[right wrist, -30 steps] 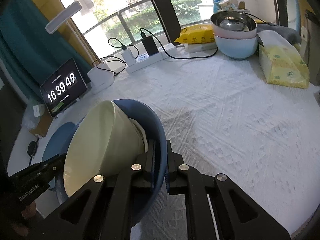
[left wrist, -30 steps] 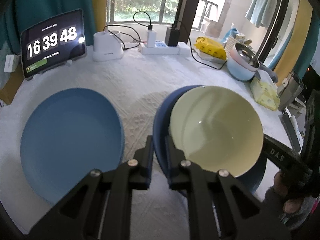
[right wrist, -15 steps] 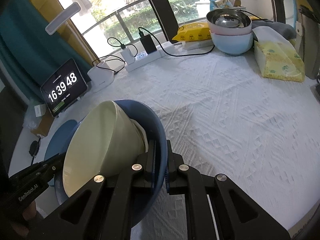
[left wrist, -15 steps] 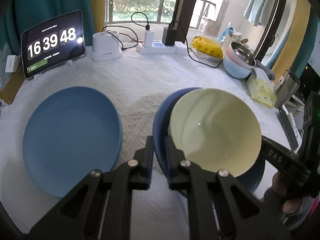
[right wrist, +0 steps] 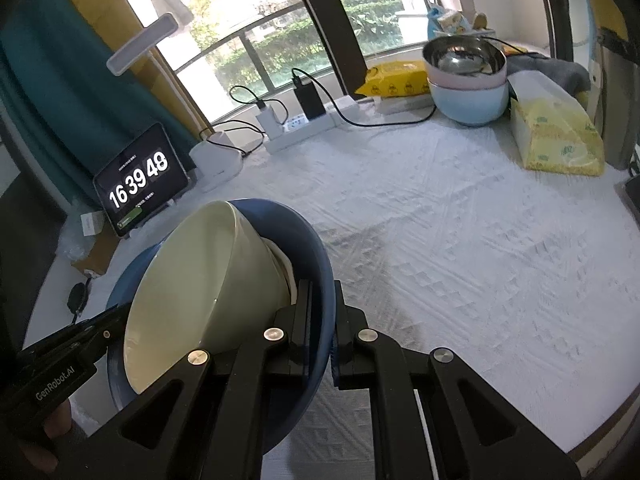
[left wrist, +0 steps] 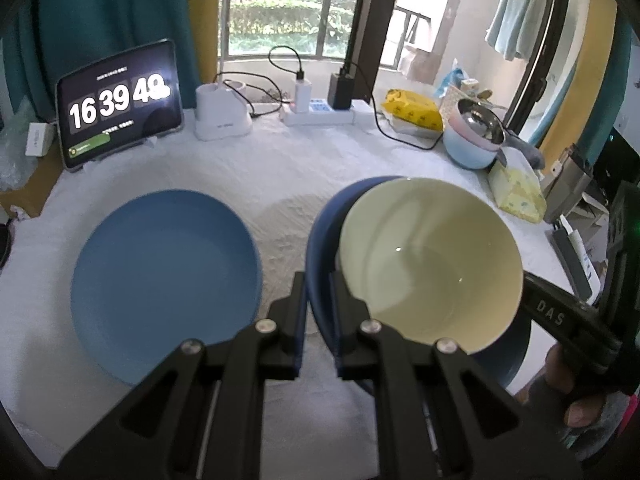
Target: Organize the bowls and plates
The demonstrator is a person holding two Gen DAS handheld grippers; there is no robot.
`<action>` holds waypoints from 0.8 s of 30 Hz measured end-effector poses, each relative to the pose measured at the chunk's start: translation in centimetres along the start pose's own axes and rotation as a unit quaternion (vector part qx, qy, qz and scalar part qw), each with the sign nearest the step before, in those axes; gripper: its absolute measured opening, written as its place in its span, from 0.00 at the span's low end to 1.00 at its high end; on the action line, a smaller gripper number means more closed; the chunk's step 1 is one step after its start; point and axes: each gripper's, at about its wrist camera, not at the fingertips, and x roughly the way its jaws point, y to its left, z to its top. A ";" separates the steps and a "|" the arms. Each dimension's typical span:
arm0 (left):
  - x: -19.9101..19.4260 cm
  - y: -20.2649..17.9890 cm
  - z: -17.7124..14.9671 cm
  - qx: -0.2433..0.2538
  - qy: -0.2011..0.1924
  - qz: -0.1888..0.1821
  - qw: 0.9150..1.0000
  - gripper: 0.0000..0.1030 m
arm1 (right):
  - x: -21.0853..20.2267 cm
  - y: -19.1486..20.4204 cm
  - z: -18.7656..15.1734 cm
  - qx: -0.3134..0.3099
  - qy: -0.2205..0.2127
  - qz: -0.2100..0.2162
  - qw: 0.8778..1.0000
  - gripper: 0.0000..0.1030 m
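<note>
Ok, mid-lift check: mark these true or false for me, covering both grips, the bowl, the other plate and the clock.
1. Both hand-held grippers clamp the same dark blue plate. True: left hand-held gripper on one rim, right hand-held gripper on the opposite rim.
2. The cream bowl sits on that plate. True.
3. The bowl is upside down. False: its opening faces up, toward the left camera.
4. The lighter blue plate is stacked under the bowl. False: it lies alone on the white cloth.
5. The tablet clock is dark. False: it shows 16 39 48.
</note>
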 end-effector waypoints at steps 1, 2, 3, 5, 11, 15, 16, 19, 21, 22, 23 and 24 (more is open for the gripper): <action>-0.3 0.2 0.1 -0.001 -0.002 0.002 1.000 0.08 | -0.1 0.3 0.1 -0.002 -0.001 0.002 1.000 0.08; -0.5 0.4 0.1 -0.002 -0.003 0.003 1.000 0.08 | -0.2 0.5 0.2 -0.003 -0.002 0.003 1.000 0.08; -0.8 0.8 0.2 -0.004 -0.005 0.004 1.000 0.08 | -0.3 0.9 0.2 -0.005 -0.002 0.004 1.000 0.08; -1.3 1.3 0.2 -0.007 -0.008 0.006 1.000 0.08 | -0.4 1.5 0.4 -0.010 -0.003 0.006 1.000 0.08; -2.6 3.3 0.6 -0.019 -0.021 0.017 0.999 0.08 | -0.2 4.2 1.2 -0.029 -0.009 0.012 0.999 0.09; -3.2 5.3 0.8 -0.033 -0.026 0.026 0.999 0.08 | 0.3 6.3 1.5 -0.046 -0.007 0.020 0.999 0.08; -3.3 5.8 0.8 -0.035 -0.026 0.029 0.999 0.08 | 0.6 6.9 1.6 -0.051 -0.005 0.023 0.998 0.08; -3.7 7.3 0.7 -0.045 -0.029 0.034 0.998 0.09 | 1.4 8.4 1.8 -0.058 0.001 0.031 0.998 0.08; -3.8 8.3 0.7 -0.051 -0.030 0.037 0.998 0.09 | 2.0 9.4 1.8 -0.064 0.004 0.037 0.997 0.08; -3.8 8.8 0.7 -0.055 -0.029 0.040 0.997 0.09 | 2.2 9.8 1.8 -0.066 0.006 0.039 0.997 0.08; -3.7 9.3 0.7 -0.058 -0.028 0.042 0.997 0.09 | 2.6 10.3 1.8 -0.070 0.008 0.040 0.997 0.08; -3.6 9.9 0.8 -0.063 -0.026 0.043 0.997 0.09 | 2.9 10.8 1.9 -0.074 0.011 0.040 0.996 0.08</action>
